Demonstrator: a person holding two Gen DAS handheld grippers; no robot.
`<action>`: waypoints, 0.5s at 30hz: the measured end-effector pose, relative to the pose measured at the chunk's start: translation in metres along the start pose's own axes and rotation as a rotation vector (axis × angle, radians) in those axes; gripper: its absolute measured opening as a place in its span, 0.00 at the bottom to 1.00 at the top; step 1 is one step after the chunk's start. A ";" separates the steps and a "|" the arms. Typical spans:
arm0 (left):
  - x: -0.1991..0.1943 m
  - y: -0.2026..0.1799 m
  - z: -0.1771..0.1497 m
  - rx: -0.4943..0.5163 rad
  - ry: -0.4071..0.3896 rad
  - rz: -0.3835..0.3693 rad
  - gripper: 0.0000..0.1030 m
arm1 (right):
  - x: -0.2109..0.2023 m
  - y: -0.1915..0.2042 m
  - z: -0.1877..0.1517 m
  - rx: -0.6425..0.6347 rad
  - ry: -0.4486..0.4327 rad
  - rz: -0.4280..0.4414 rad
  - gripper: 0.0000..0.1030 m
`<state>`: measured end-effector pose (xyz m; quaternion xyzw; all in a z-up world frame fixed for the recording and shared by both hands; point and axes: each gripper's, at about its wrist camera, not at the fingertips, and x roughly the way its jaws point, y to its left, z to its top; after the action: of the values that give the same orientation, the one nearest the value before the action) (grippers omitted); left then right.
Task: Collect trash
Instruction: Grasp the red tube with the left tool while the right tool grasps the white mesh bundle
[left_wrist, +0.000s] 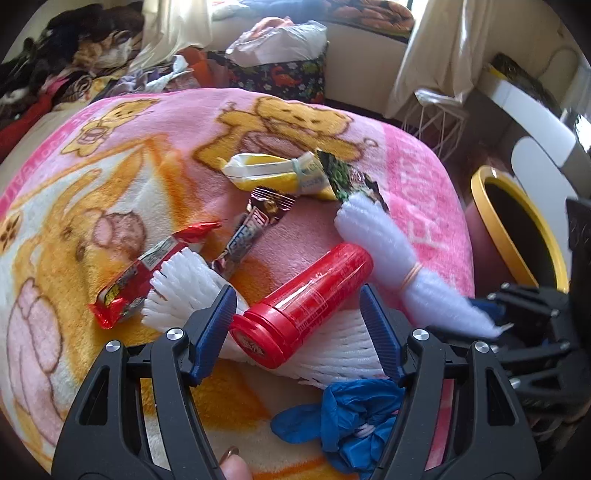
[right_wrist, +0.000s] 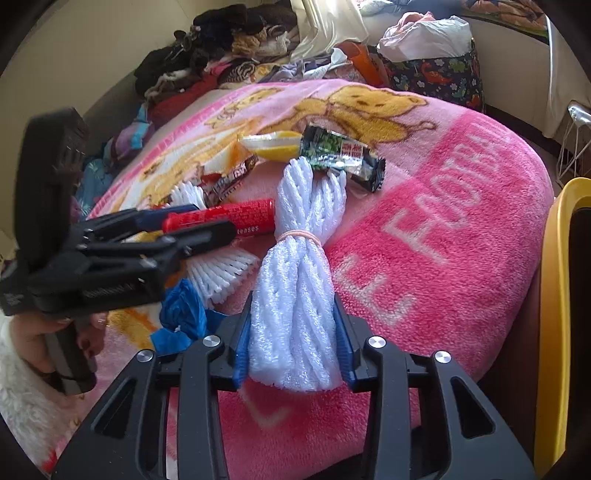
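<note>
The right gripper (right_wrist: 293, 347) is clamping the near end of a white fluffy bundle (right_wrist: 295, 295), its blue pads pressing against both sides of the fibres. The bundle's long axis is running straight ahead of this gripper, away along its fingers, cinched midway by a pale rubber band (right_wrist: 297, 236); the far end is lying against a dark snack wrapper (right_wrist: 343, 157) on the pink blanket (right_wrist: 443, 240) of the bed. To the right of this gripper, just beside the bed's edge, the yellow-rimmed bin (right_wrist: 554, 295) is standing with its mouth open. That makes the right hand the nearer one to the bin, and I judge the coming move to be a lift and a swing rightward, with the bundle's free end trailing.

The left gripper (left_wrist: 297, 328) is standing wide, its fingers lying on either side of a red tube (left_wrist: 306, 299) without touching it. The tube is lying ahead of this gripper on a white foam net (left_wrist: 332, 347), its cap end nearest and its axis angling ahead and to the right, so the jaws are crossing it roughly square. A crumpled blue glove (left_wrist: 351, 424) is lying right beneath this gripper, and candy wrappers (left_wrist: 147, 273) are lying ahead to its left.
</note>
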<state>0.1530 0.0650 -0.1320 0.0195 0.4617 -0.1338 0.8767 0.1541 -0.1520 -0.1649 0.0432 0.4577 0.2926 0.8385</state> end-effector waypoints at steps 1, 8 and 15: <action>0.002 -0.002 0.000 0.009 0.004 0.000 0.59 | -0.003 -0.001 0.000 0.000 -0.005 0.005 0.34; 0.008 -0.013 0.000 0.072 0.031 0.025 0.52 | -0.030 -0.010 -0.003 0.041 -0.041 0.053 0.33; 0.008 -0.015 -0.003 0.021 0.034 -0.025 0.36 | -0.046 -0.023 -0.003 0.069 -0.069 0.028 0.33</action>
<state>0.1508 0.0496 -0.1391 0.0252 0.4753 -0.1491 0.8667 0.1431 -0.1958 -0.1406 0.0886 0.4377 0.2866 0.8476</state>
